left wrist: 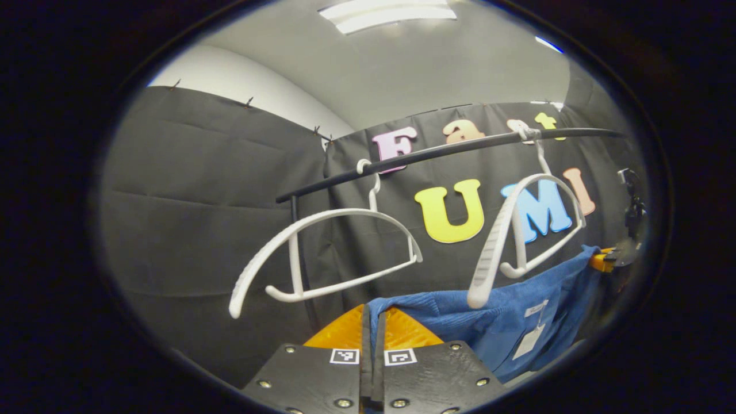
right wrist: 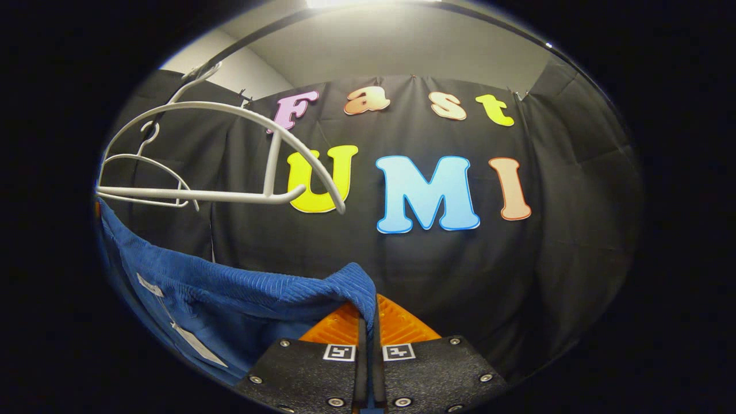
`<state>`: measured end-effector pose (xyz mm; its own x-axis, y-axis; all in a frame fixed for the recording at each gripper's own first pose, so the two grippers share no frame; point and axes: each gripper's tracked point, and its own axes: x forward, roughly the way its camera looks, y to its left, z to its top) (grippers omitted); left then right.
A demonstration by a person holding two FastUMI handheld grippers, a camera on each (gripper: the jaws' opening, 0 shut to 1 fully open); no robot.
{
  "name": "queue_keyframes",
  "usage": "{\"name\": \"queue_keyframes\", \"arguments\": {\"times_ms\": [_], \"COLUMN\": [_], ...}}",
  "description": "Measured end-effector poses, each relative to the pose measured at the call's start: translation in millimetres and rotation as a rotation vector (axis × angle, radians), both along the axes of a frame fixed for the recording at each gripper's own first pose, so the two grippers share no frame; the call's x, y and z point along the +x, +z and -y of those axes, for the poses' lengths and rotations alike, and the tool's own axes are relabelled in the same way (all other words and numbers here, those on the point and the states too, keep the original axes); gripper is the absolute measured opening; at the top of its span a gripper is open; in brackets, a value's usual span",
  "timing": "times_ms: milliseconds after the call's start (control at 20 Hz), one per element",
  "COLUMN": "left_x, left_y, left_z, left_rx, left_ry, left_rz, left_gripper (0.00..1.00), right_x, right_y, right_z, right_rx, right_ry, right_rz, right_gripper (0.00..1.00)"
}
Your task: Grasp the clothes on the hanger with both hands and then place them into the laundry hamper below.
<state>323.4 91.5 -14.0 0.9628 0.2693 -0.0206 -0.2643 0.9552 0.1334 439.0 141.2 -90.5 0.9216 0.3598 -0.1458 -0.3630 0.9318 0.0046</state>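
Note:
A blue ribbed garment [left wrist: 489, 319] with a white tag hangs stretched between the two grippers, off the hangers. In the left gripper view my left gripper [left wrist: 374, 322] is shut on its left edge, and the other gripper [left wrist: 609, 259] holds the far corner at the right. In the right gripper view my right gripper [right wrist: 368, 316] is shut on the garment [right wrist: 241, 299], which drapes away to the left. Two bare white hangers [left wrist: 328, 253] [left wrist: 526, 236] hang from the black rail [left wrist: 437, 152] above the cloth. The hamper is out of sight.
The black rail rests on a thin black post [left wrist: 296, 230] at its left end. In the right gripper view the nearer white hanger [right wrist: 230, 155] hangs just above and left of the garment, with a second hanger [right wrist: 144, 178] behind it.

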Motion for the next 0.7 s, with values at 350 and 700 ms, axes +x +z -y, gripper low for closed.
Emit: {"name": "queue_keyframes", "arguments": {"times_ms": [350, 700], "left_x": [-48, -105], "left_y": [13, 56], "left_z": [15, 52], "left_rx": [-0.059, -0.079], "left_ry": [-0.073, -0.201], "left_rz": [0.032, 0.103], "left_gripper": [0.05, 0.00], "right_x": [-77, -167], "right_y": [39, 93], "right_z": [9, 0], "right_rx": [0.008, 0.066], "right_ry": [0.007, 0.051], "right_rz": [0.036, 0.078], "right_gripper": [0.02, 0.03]}}
